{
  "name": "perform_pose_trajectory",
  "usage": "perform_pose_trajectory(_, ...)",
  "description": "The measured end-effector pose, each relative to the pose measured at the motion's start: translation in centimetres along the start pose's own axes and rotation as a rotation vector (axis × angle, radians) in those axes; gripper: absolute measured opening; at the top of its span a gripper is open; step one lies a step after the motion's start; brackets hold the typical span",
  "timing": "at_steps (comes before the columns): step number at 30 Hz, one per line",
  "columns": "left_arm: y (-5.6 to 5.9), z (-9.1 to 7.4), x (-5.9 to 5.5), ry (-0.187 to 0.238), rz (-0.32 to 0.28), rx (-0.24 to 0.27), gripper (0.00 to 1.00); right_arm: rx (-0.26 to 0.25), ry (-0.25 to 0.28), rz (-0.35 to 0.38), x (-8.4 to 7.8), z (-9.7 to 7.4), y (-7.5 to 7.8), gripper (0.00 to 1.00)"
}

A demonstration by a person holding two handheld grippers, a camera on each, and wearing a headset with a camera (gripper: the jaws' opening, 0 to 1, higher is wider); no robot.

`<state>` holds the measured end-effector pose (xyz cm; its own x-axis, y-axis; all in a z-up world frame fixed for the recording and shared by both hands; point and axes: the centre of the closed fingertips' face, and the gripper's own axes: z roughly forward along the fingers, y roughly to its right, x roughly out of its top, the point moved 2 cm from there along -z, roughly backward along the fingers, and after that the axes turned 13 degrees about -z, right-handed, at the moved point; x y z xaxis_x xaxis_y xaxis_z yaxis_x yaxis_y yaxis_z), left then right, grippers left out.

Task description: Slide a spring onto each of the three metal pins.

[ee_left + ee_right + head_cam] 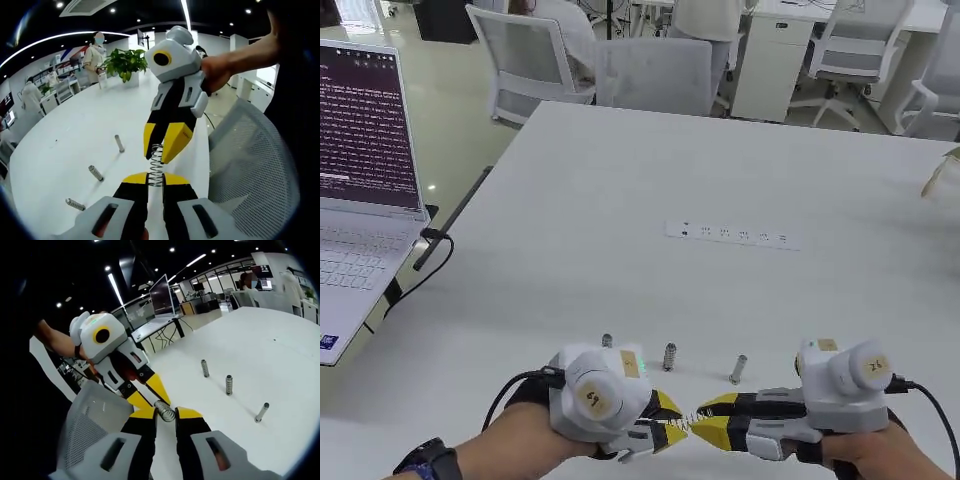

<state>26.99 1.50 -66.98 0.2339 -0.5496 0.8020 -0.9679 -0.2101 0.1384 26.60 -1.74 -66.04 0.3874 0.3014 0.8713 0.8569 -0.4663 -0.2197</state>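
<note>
Presently, item by item.

Head view: the left claw (670,420) and right claw (706,414) meet tip to tip low over the bench (620,200), with one spring (686,418) bridging them. Three pins stand just beyond. The bare pin (738,369) is nearest the right claw, the middle pin (669,356) already wears a coil, and the far-left pin (607,341) is partly hidden behind the left gripper's body. A laptop (360,170) sits well apart at the left edge.

Left gripper view: its own jaws are narrow, pinching the near end of the spring (156,167), while the right claw (161,150) nips the far end. Two pins carry coils, and the bare pin (119,143) is farthest along the row.

Right gripper view: its own jaws are narrow on the spring (165,411), and the left claw (154,399) grips the other end. The bare pin (262,412) is off to the right.

Handling note, by judgement: one claw should let go so the other holds the spring by one end, leaving the bore open. The spring should then be lined up over the bare pin and lowered straight. A light pinch is best, since a hard squeeze may buckle the coil or flick it away.
</note>
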Motion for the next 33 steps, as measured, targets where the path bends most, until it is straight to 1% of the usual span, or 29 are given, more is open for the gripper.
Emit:
perform_pose_trajectory(6,0.1,0.0,0.0,0.006,-0.001,-0.004,0.02,0.013,0.006,0.001,0.1,0.0,-0.1,0.10)
perform_pose_trajectory(11,0.2,0.0,0.2,0.014,-0.003,-0.007,0.02,0.020,0.016,-0.002,0.6,-0.1,-0.4,0.09)
perform_pose_trajectory(21,0.2,0.6,0.6,0.029,-0.009,0.001,0.03,0.012,-0.013,-0.024,0.9,-0.4,-0.2,0.08)
perform_pose_trajectory(28,0.3,1.0,1.0,0.041,-0.012,0.006,0.03,0.007,-0.020,-0.034,1.1,-0.8,0.1,0.08)
perform_pose_trajectory(33,0.4,1.3,1.1,0.043,-0.019,0.002,0.03,0.006,-0.024,-0.040,1.1,-0.9,0.2,0.08)
